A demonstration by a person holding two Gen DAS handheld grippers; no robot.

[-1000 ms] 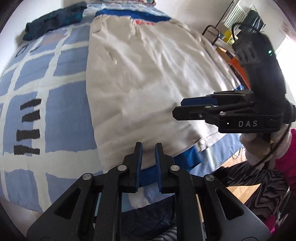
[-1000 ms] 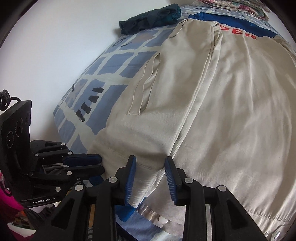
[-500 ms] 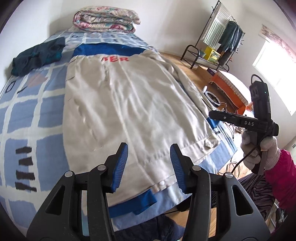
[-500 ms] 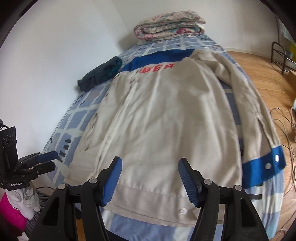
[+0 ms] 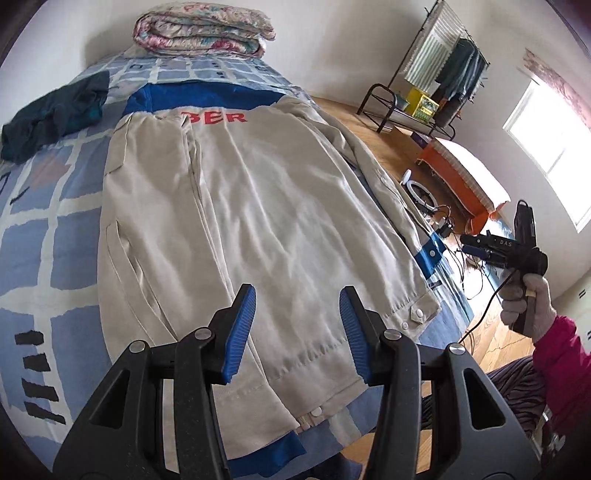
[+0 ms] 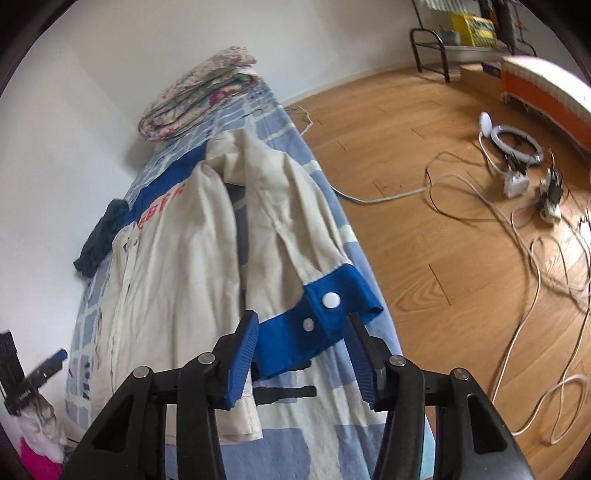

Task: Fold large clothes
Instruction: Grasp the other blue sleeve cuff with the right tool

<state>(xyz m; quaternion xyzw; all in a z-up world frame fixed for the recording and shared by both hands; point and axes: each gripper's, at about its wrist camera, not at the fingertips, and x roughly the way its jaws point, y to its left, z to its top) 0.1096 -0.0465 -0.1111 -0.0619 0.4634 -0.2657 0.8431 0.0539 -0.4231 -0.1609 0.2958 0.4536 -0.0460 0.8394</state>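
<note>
A large beige jacket [image 5: 258, 221] with blue trim and red letters lies flat, back up, along the bed [image 5: 44, 229]. My left gripper [image 5: 297, 325] is open and empty above its hem. My right gripper [image 6: 301, 349] is open, its jaws standing either side of the blue cuff [image 6: 325, 321] of the right sleeve [image 6: 280, 177], which lies along the bed's edge. The right gripper also shows in the left wrist view [image 5: 476, 245], beyond the bed's right side. The left gripper shows blurred in the right wrist view [image 6: 48, 365].
A folded floral quilt [image 5: 201, 35] lies at the head of the bed. A dark teal garment [image 5: 55, 114] lies at the far left. Cables [image 6: 517, 206] and a ring lamp [image 6: 513, 140] lie on the wood floor. A clothes rack [image 5: 436, 85] stands by the wall.
Both grippers have opened wide and lifted back from the hem. The right gripper has swung out to the right side of the bed, over the sleeve cuff.
</note>
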